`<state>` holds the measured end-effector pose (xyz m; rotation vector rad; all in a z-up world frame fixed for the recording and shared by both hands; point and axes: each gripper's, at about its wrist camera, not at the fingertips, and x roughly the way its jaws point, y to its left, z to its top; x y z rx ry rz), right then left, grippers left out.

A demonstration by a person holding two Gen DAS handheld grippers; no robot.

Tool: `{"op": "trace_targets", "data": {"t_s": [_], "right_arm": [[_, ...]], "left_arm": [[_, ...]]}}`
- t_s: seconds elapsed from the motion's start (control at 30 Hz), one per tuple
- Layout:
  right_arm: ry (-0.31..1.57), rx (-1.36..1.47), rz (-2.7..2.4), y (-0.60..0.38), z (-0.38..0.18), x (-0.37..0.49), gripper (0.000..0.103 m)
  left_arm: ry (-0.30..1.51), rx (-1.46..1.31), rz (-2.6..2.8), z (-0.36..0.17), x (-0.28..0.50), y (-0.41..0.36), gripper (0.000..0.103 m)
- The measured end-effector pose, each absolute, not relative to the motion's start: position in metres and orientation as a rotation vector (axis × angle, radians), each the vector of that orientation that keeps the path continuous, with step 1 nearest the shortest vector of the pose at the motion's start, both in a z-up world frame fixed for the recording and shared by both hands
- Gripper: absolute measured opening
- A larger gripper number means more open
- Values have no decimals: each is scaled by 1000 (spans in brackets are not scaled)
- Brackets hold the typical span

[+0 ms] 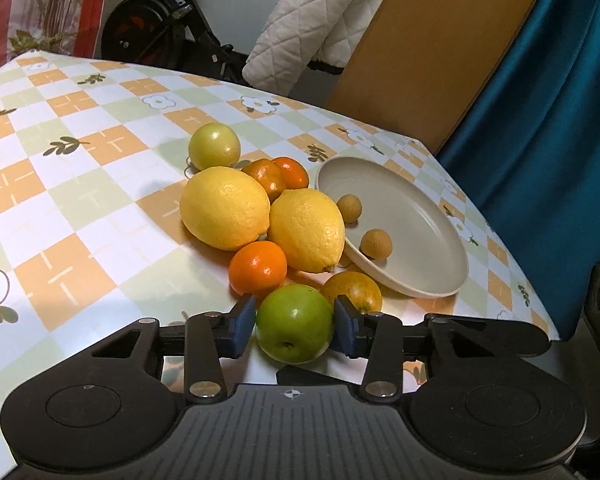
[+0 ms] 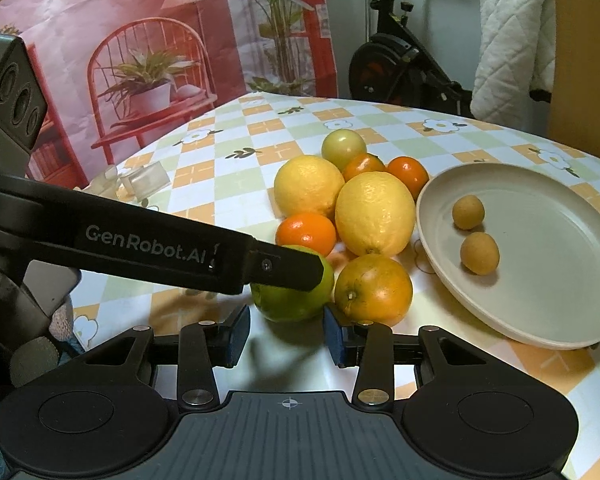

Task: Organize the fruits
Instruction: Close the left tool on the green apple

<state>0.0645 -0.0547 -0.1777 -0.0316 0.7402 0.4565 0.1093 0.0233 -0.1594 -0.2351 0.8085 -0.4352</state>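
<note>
Right now the left tongs (image 1: 295,325) are clamping the round green apple (image 1: 294,323) resting on the checked desk (image 1: 80,216) beside the beige plate (image 1: 440,280), while the right tongs (image 2: 286,334) gape empty; next, presumably, lift it onto that plate.

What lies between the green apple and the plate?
An orange lies between the green apple and the plate, as the right wrist view shows.
</note>
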Motion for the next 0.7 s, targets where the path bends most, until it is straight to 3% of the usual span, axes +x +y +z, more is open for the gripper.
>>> {"op": "trace_targets", "data": {"t_s": [0.7], "right_arm": [[708,-32,414,-51,-183,73,44]], "left_arm": [[837,-217,-454,-160,106,20,44]]}}
